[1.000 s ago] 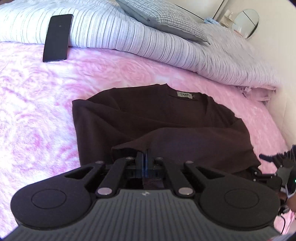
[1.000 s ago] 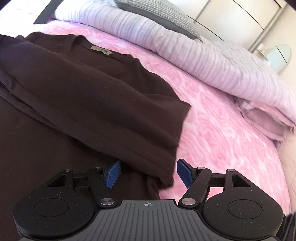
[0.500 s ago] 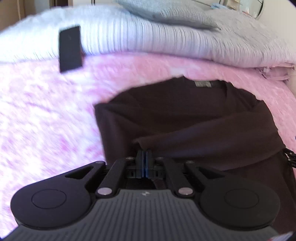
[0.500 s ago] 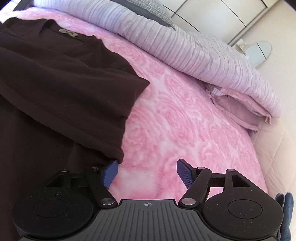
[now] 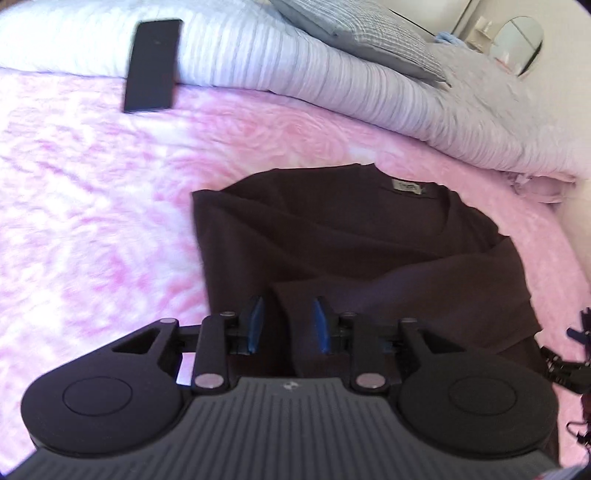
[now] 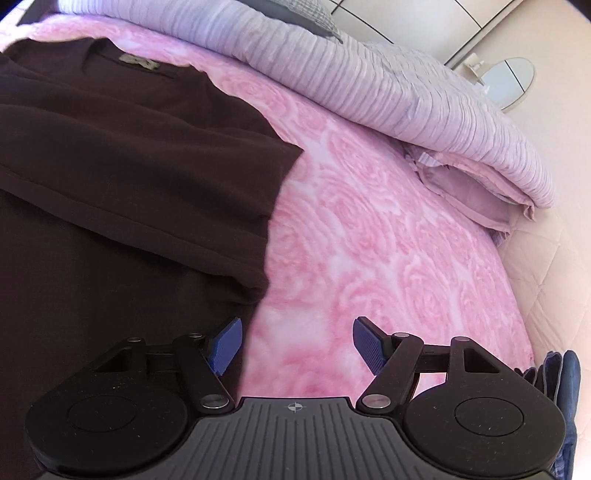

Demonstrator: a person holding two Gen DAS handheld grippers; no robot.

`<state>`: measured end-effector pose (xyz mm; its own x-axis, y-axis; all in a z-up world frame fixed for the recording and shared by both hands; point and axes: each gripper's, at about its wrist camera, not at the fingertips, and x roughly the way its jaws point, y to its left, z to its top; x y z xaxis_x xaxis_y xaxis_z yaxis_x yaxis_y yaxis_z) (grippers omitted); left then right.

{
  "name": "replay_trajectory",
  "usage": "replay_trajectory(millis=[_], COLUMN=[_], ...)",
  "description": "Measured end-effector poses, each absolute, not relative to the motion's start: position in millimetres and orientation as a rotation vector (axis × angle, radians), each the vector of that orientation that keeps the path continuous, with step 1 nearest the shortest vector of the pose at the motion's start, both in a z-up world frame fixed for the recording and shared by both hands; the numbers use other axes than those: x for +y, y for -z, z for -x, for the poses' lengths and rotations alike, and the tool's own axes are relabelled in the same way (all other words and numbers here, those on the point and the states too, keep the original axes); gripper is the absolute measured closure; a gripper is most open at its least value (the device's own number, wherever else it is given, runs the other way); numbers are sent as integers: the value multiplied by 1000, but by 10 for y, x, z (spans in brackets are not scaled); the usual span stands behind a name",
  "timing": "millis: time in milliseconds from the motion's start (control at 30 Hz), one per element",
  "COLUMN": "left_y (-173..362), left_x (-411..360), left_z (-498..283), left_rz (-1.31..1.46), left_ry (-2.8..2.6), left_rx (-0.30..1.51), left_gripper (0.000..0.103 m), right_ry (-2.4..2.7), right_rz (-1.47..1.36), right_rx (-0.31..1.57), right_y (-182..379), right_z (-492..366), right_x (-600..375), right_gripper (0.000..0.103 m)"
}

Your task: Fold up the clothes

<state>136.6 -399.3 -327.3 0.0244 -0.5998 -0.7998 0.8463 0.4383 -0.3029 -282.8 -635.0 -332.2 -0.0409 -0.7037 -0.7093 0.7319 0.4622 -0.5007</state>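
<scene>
A dark brown shirt (image 5: 351, 236) lies on the pink bedspread (image 5: 92, 203), collar label away from me, with a sleeve folded across its body. My left gripper (image 5: 288, 314) hovers over the shirt's lower left. Its jaws are opening, and the folded sleeve's edge lies loose between the blue pads without being pressed. In the right wrist view the shirt (image 6: 129, 166) fills the left half. My right gripper (image 6: 295, 339) stands open just past the shirt's right edge, over bare bedspread (image 6: 388, 258), with nothing between its fingers.
A black phone (image 5: 153, 64) rests on the striped duvet (image 5: 332, 74) at the bed's far side, beside a grey checked pillow (image 5: 362, 33). A round mirror (image 5: 519, 46) stands beyond. Blue cloth (image 6: 561, 376) shows at the near right edge of the bed.
The left jaws, shut on the sleeve's edge before, have parted and let it go. The right gripper has slid right, off the shirt and over the bedspread, still open.
</scene>
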Motion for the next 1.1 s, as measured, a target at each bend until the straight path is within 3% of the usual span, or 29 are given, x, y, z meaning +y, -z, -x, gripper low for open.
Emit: replay_trajectory(millis=[100, 200, 333, 833, 1100], left_y=[3528, 3501, 3204, 3405, 3170], left_x=[-4206, -4275, -4119, -4081, -3903], left_z=[-1419, -1380, -1415, -1217, -1117], left_rz=[-341, -383, -312, -562, -598], left_ry=[1132, 1157, 1141, 1069, 1033], left_rx=[1146, 1082, 948, 974, 895], left_gripper=[81, 103, 103, 102, 96], right_ry=[1134, 1105, 1091, 1049, 1091], right_rz=[-32, -26, -15, 19, -38], right_rx=[1117, 1127, 1133, 1132, 1117], right_y=[3290, 3307, 3335, 3494, 3519], right_z=[2719, 2608, 2541, 2514, 2832], right_x=[-6233, -6134, -6081, -6481, -6868], right_gripper=[33, 33, 33, 33, 33])
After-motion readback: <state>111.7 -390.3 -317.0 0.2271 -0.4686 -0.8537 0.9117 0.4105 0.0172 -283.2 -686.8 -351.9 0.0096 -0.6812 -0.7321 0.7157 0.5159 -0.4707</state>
